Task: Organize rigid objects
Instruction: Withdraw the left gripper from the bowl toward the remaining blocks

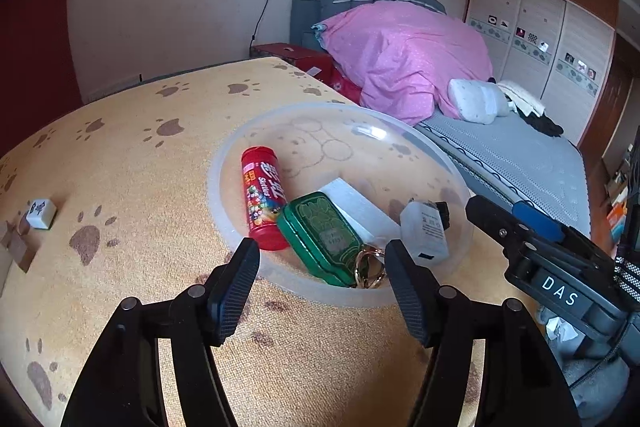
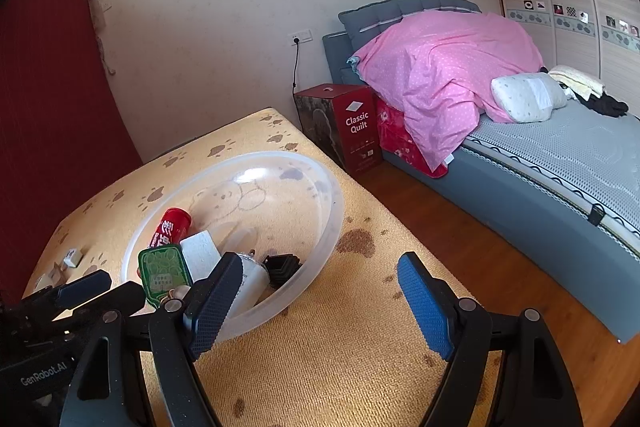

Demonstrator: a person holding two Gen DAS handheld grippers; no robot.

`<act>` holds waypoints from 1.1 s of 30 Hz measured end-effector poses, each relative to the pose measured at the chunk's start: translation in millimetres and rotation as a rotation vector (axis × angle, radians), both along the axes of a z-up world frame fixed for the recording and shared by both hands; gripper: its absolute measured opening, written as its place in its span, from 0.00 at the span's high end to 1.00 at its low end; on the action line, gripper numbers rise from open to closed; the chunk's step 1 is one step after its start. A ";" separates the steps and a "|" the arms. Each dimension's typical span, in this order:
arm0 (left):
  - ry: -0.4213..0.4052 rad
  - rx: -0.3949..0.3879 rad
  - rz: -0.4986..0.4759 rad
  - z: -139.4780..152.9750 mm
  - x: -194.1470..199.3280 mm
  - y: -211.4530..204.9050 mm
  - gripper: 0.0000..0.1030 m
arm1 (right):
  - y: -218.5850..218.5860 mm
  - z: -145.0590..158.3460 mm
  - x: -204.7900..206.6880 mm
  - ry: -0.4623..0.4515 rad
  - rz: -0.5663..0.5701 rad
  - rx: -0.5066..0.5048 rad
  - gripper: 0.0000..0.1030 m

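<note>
Yellow paw-print cloth (image 1: 132,155) beside grey bed (image 2: 560,163).

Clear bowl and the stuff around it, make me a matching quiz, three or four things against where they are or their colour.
Things:
1. Skittles tube
2. Tin case
3. Mahjong tile
4. Charger

Descriptions:
A. white, inside the clear bowl
B. on the cloth, outside the bowl
C. green
D. red

Pairs: 1-D, 2-C, 3-B, 4-A

The tan tabletop (image 1: 132,179) bears brown paw prints; the clear round plastic bowl (image 1: 240,223) holds a red cylindrical candy tube (image 1: 262,199) and a green rectangular tin (image 1: 326,239).
</note>
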State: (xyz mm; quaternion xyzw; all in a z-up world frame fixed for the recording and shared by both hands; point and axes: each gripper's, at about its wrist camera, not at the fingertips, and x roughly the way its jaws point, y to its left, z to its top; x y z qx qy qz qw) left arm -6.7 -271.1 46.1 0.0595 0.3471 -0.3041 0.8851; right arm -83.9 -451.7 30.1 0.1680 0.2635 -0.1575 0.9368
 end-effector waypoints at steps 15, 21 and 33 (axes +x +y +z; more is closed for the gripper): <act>0.019 -0.043 0.164 3.7 21.8 61.4 0.34 | 10.1 3.2 0.1 0.004 -0.015 -0.055 0.19; 0.023 -0.054 0.240 2.7 30.5 89.6 0.34 | 14.8 4.8 -0.1 0.006 -0.020 -0.082 0.19; 0.027 -0.075 0.363 1.2 44.4 143.7 0.34 | 46.9 17.0 5.8 -0.013 0.057 -0.096 0.19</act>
